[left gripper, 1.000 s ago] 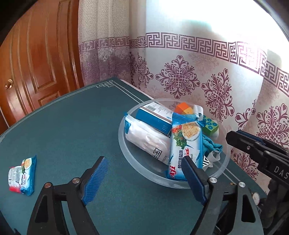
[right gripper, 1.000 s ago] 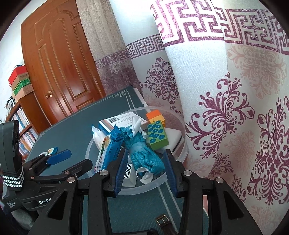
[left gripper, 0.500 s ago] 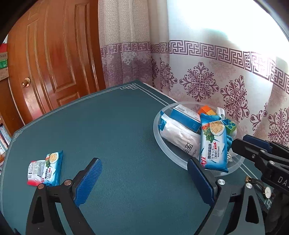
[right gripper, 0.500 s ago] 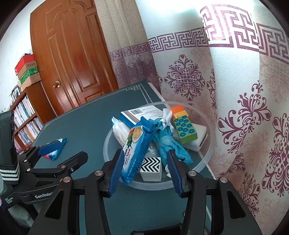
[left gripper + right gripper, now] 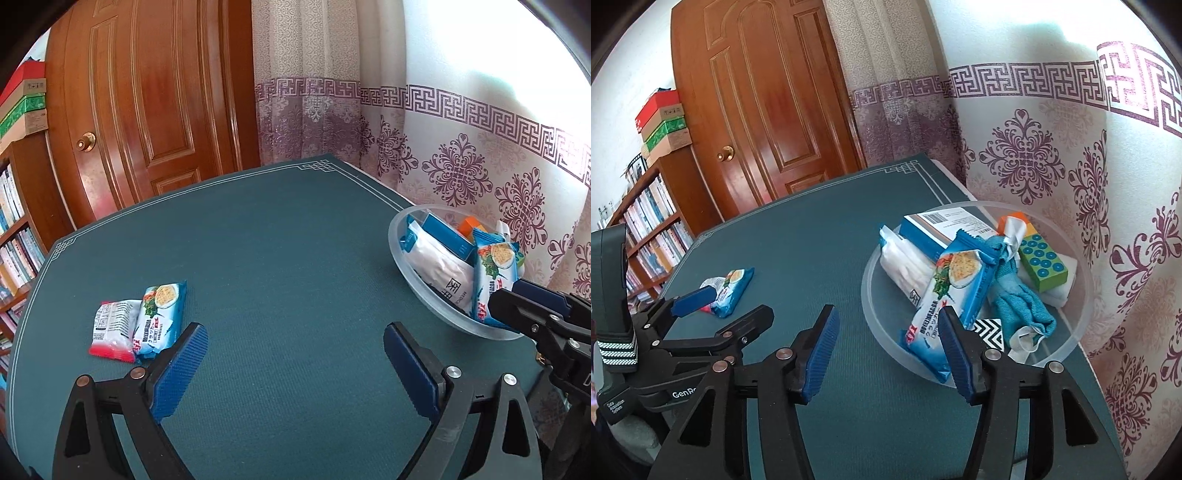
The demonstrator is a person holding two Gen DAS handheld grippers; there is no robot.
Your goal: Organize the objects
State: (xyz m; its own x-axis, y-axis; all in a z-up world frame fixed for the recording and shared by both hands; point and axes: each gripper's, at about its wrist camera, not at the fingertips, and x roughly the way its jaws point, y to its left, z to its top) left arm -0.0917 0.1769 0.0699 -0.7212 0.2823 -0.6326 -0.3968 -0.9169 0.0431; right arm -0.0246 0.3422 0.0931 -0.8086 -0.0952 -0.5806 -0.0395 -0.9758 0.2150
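Note:
A clear plastic bowl (image 5: 1082,295) sits at the table's right edge, also in the left wrist view (image 5: 397,240). It holds a blue cracker packet (image 5: 955,291), a white pack (image 5: 905,262), a blue box (image 5: 934,225), a teal cloth (image 5: 1019,299), a green block (image 5: 1043,264) and an orange block. Two snack packets lie on the green table: a blue one (image 5: 160,317) and a red-and-white one (image 5: 112,330). My left gripper (image 5: 295,365) is open and empty, right of the packets. My right gripper (image 5: 890,350) is open and empty, at the bowl's near rim.
The green table (image 5: 277,240) has a white line border. A patterned curtain (image 5: 1071,166) hangs close behind the bowl. A wooden door (image 5: 147,110) and a bookshelf (image 5: 653,221) stand beyond the table's far edge.
Both grippers have drawn back from the bowl and swung left. The right gripper has opened wider. The two loose packets now lie nearer the left gripper.

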